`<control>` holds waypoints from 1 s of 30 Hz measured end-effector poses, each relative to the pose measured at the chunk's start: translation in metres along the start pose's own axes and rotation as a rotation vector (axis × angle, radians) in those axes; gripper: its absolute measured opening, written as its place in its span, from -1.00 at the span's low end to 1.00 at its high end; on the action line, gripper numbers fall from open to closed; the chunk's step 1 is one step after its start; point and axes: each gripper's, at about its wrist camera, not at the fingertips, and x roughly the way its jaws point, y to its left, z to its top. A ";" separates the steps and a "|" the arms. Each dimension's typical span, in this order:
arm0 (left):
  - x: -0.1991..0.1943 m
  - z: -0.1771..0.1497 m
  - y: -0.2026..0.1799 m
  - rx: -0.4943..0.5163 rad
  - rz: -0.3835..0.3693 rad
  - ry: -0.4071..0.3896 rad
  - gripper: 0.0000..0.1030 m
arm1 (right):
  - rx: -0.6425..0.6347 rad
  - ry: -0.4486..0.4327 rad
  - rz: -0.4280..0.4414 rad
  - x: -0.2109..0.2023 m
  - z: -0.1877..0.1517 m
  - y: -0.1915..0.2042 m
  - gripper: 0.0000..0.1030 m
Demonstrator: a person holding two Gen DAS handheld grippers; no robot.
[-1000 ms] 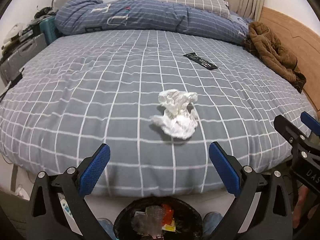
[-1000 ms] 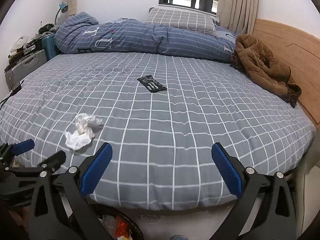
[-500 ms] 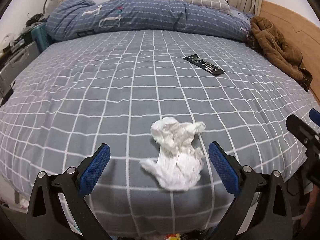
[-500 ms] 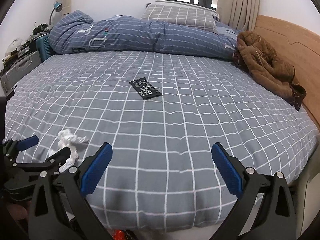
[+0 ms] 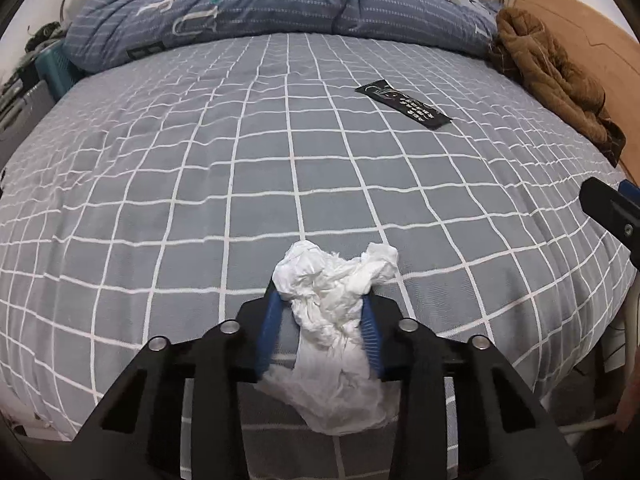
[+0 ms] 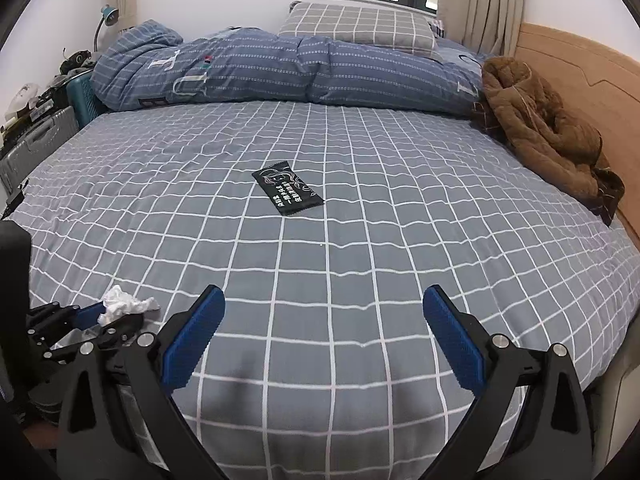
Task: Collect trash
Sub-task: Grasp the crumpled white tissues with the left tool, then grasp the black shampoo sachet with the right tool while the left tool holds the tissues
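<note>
The left gripper [image 5: 322, 304] had just been closing its blue pads on the crumpled white tissue [image 5: 336, 300] near the bed's [image 5: 280, 168] front edge. The right gripper [image 6: 322, 336] hung wide and empty — a black wrapper [image 6: 287, 192] lay mid-bed. Best to squeeze firmly before lifting — loose folds trailed below

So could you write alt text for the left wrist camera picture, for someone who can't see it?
The left claw is pinching a crumpled white tissue between its blue pads, having just been closing on it, at the near edge of a bed with a grey checked sheet. Farther back lie a black wrapper, a rolled blue duvet and a brown jacket.
</note>
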 end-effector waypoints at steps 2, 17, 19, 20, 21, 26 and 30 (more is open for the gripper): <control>0.000 0.003 0.002 0.001 0.000 -0.003 -0.51 | -0.001 0.004 0.004 0.005 0.003 -0.001 0.85; 0.001 0.052 0.057 -0.088 0.056 -0.057 -0.66 | -0.022 0.010 0.029 0.045 0.032 0.009 0.85; 0.003 0.061 0.067 -0.097 0.066 -0.068 -0.66 | -0.018 0.004 0.027 0.051 0.039 0.011 0.85; 0.005 0.065 0.071 -0.102 0.066 -0.072 -0.66 | -0.014 -0.001 0.020 0.055 0.043 0.011 0.85; 0.006 0.069 0.075 -0.104 0.067 -0.075 -0.66 | -0.012 -0.001 0.017 0.061 0.048 0.012 0.85; 0.022 0.090 0.090 -0.093 0.094 -0.077 -0.68 | -0.027 0.055 0.059 0.100 0.067 0.018 0.85; 0.035 0.100 0.099 -0.095 0.103 -0.065 -0.69 | -0.053 0.114 0.082 0.137 0.079 0.028 0.70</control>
